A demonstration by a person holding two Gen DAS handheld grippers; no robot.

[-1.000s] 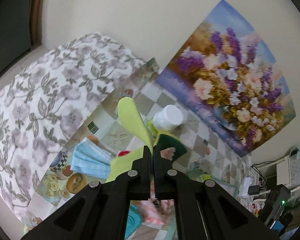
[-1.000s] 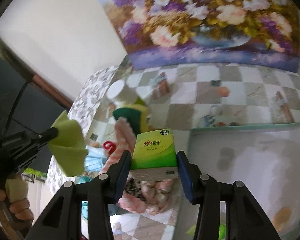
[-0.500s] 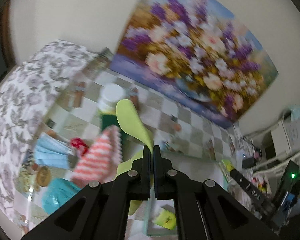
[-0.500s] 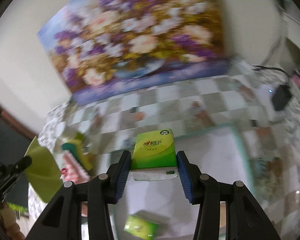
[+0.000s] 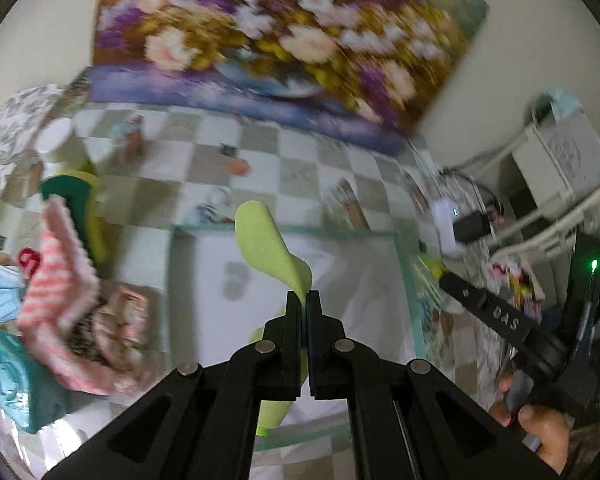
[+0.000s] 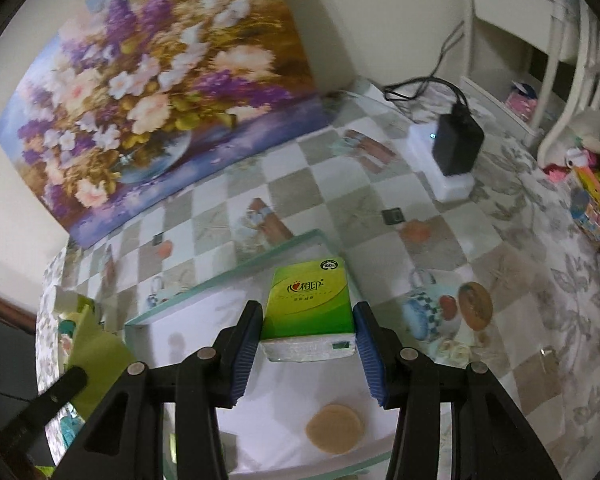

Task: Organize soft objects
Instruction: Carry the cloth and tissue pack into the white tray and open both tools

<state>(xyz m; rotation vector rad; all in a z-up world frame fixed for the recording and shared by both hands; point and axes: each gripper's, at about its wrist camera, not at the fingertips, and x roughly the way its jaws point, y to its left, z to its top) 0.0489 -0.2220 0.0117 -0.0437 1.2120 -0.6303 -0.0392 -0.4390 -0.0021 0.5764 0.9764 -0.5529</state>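
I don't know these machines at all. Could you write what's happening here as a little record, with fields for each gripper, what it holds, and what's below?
Left gripper: shut on a thin lime-green cloth, held up in the air
Right gripper: shut on a green tissue pack
Below both: white tray with pale green rim
In the tray: round tan pad
Beside the tray: pink-and-white striped knit cloth, teal towel
Surface: checkered tablecloth
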